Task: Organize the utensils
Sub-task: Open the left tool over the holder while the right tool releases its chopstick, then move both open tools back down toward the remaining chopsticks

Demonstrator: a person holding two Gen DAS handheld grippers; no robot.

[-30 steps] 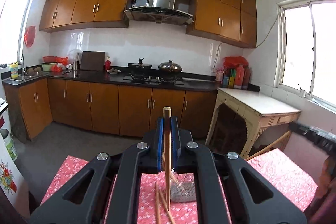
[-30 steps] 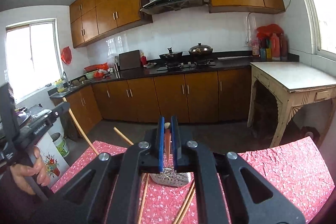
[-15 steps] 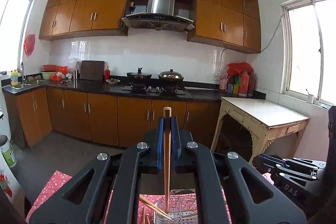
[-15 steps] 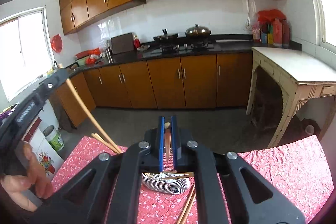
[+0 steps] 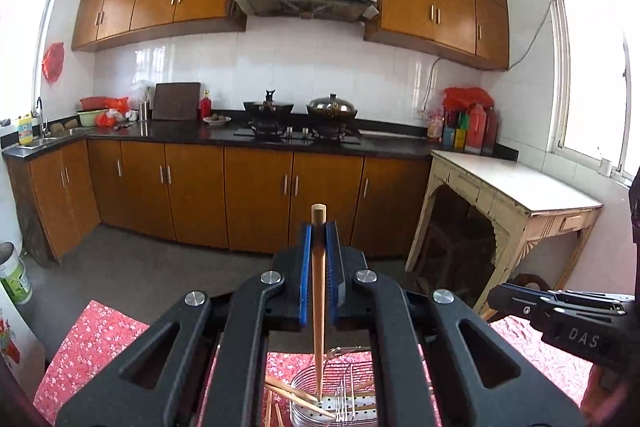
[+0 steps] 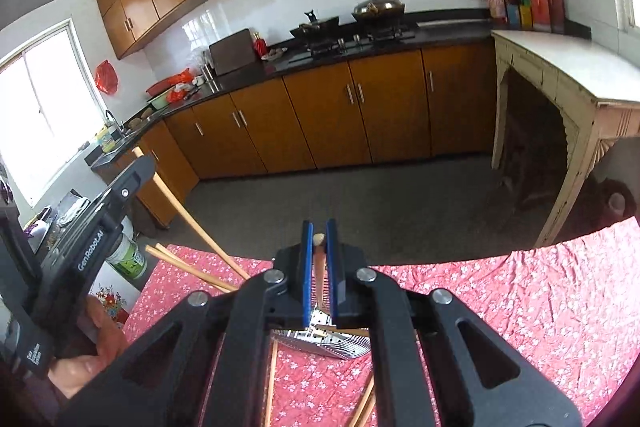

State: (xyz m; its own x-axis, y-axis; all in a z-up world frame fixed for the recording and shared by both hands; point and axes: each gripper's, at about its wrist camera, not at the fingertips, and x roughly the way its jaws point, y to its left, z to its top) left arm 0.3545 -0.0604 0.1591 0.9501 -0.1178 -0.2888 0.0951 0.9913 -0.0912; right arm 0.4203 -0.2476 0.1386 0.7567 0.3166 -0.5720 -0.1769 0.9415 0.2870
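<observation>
- My left gripper (image 5: pixel 319 239) pointed slightly downward, clamping a chopstick (image 5: pixel 318 303) whose tip reached into the wire basket (image 5: pixel 308 393).
- My right gripper (image 6: pixel 319 239) tilted downward, clamping another chopstick (image 6: pixel 319 263) above it.

Bright window daylight, blown-out panes, fisheye-warped edges

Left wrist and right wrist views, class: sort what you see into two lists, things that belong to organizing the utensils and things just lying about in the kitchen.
Belongs to the job:
- left gripper, shut on a wooden chopstick
- right gripper, shut on another wooden chopstick
- round wire utensil basket
- loose wooden chopsticks on the red floral tablecloth

Just lying about:
- two lidded woks
- dark cutting board
- red sauce bottles
- pale side table
</observation>
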